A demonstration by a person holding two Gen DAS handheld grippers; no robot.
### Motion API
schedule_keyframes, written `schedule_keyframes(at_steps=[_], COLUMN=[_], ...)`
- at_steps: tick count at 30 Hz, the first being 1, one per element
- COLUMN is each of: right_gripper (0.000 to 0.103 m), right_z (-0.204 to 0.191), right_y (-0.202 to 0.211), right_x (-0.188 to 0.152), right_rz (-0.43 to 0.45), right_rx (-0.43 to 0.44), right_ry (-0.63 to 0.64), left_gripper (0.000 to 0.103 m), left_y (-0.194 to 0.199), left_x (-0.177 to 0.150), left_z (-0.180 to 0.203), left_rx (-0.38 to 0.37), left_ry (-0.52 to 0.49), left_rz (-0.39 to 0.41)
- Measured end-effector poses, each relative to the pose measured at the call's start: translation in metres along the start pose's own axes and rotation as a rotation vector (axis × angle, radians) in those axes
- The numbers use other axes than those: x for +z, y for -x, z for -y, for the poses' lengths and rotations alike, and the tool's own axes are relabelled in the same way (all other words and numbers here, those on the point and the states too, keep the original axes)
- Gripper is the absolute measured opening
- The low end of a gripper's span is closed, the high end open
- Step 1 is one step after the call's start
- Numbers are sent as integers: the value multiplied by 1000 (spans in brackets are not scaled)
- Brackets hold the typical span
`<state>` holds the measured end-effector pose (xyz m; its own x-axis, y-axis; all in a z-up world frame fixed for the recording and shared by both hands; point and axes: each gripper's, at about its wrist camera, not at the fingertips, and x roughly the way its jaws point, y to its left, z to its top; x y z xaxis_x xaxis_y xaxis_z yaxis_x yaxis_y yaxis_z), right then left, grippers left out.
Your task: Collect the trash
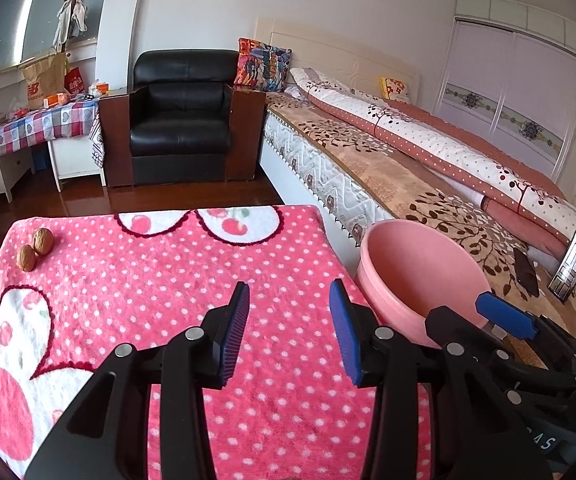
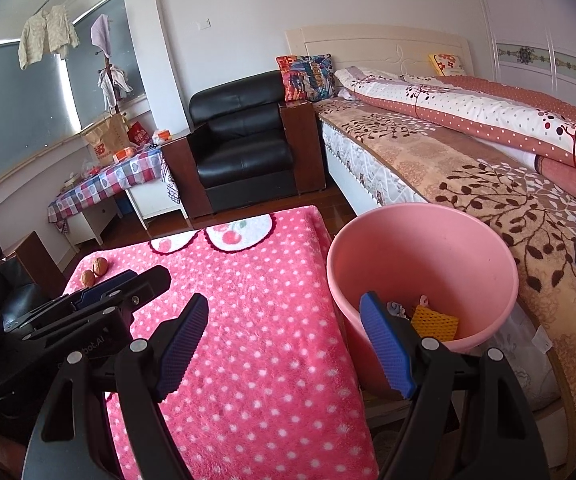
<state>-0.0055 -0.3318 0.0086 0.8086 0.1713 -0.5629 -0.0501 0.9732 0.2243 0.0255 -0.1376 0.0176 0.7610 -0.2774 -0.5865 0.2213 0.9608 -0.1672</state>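
My left gripper released, ribbed blue pads apart over fluffy pink dotted blanket, nothing between. My right gripper also spread, empty. Round smooth pink plastic bin just right of it, crumpled yellow mesh trash inside. Two wrinkled walnuts far ahead-left.

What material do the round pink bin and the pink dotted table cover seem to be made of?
Round pink bin: probably plastic, with a smooth, matte, one-piece wall. Pink white-dotted table cover: looks like plush fleece fabric, since its surface is fuzzy and its edges are soft.
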Motion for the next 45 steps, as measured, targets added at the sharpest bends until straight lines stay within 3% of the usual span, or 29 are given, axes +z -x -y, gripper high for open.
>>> schedule_keyframes(at_steps=[45], right_gripper=[77], right_z=[7], right_y=[-2], right_x=[-2], right_rz=[13], right_rx=[3], right_ry=[-37], left_gripper=[42], left_y=[1], left_x=[-1], left_z=[1], left_rx=[2], left_ry=[-16], left_rz=[-11])
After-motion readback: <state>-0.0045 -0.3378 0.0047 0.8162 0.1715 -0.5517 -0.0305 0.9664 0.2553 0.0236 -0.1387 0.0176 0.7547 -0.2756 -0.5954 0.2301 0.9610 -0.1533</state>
